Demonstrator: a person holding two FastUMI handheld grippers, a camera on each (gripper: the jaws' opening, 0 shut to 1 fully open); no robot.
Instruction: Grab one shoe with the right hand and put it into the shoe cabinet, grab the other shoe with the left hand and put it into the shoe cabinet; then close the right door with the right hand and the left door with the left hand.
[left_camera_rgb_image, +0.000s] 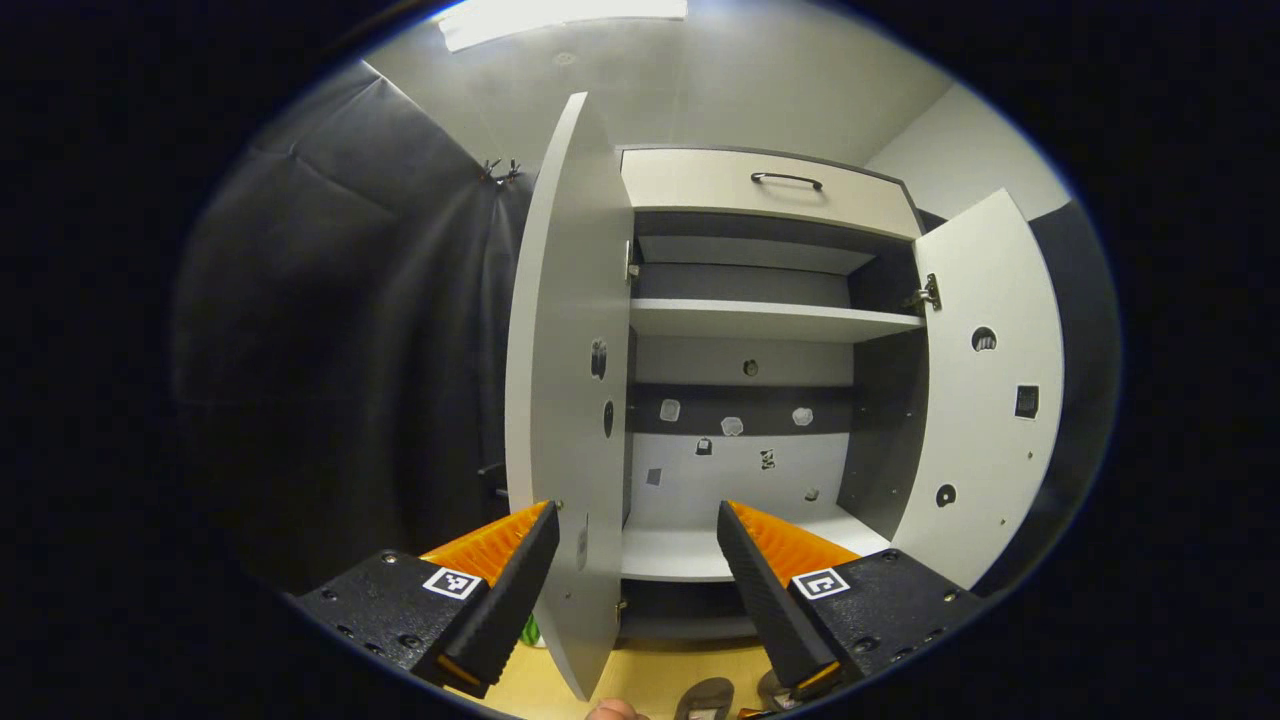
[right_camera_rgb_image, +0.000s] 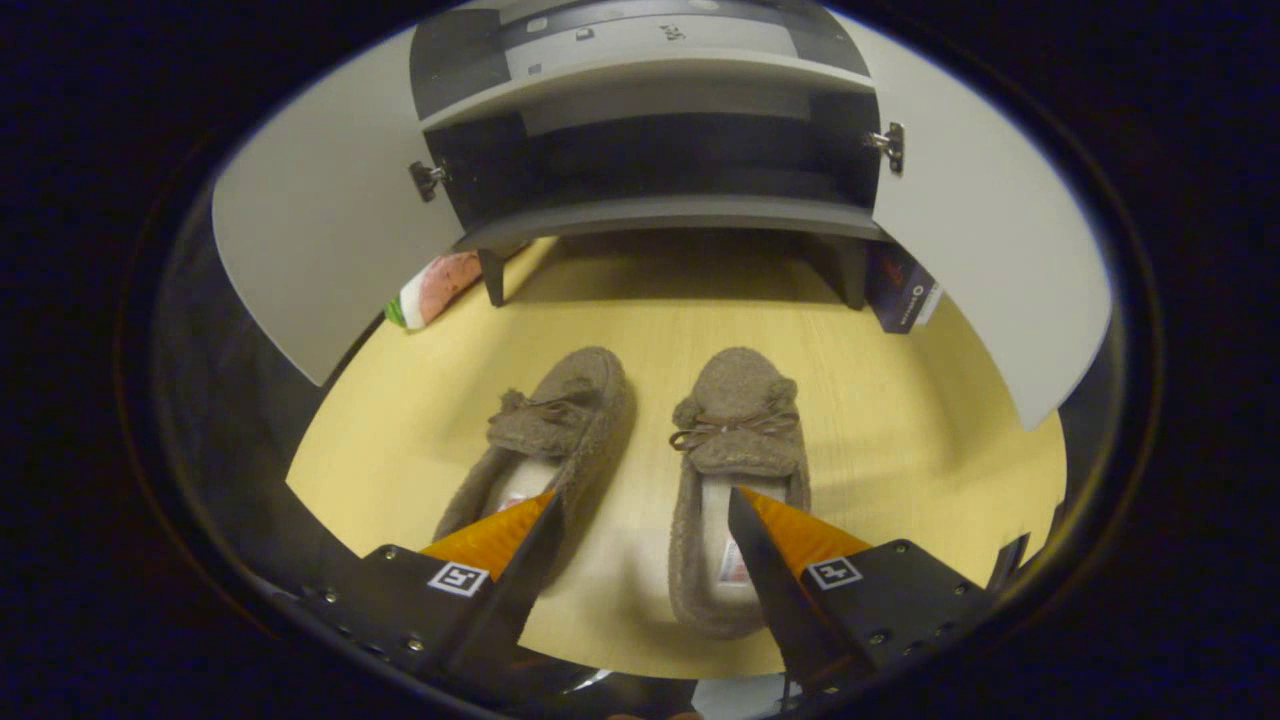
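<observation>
In the right gripper view the two shoes lie side by side on the pale wooden floor (right_camera_rgb_image: 900, 420) in front of the shoe cabinet (right_camera_rgb_image: 650, 215); both are brown fuzzy slippers with a small bow across the top. The left shoe (right_camera_rgb_image: 560, 420) has its long axis tilted, toe up and slightly to the right towards the cabinet, heel down towards the left finger; the right shoe (right_camera_rgb_image: 735, 440) runs nearly straight, toe towards the cabinet, heel nearest the camera, its pale insole showing. The two are near each other but apart, with a strip of floor between them.

The right gripper (right_camera_rgb_image: 640, 530) hovers above the heels with its jaws spread wide and nothing between them; one finger overlaps the heel of the left shoe in the picture, the other overlaps the opening of the right shoe; whether either touches cannot be told.

Both cabinet doors stand open: the left door (right_camera_rgb_image: 320, 250) swung out on one side, the right door (right_camera_rgb_image: 990, 260) on the other; the cabinet stands on short dark legs. A red, white and green object (right_camera_rgb_image: 435, 288) lies on the floor beside the left front leg.

In the left gripper view the left gripper (left_camera_rgb_image: 635, 545) is held higher, facing the open cabinet, jaws wide apart and empty; the edge of the left door (left_camera_rgb_image: 565, 400) rises between the fingers. Inside show a white shelf (left_camera_rgb_image: 760, 320) and a bottom board (left_camera_rgb_image: 690, 550); above them sits a drawer (left_camera_rgb_image: 770, 190) with a dark handle.
</observation>
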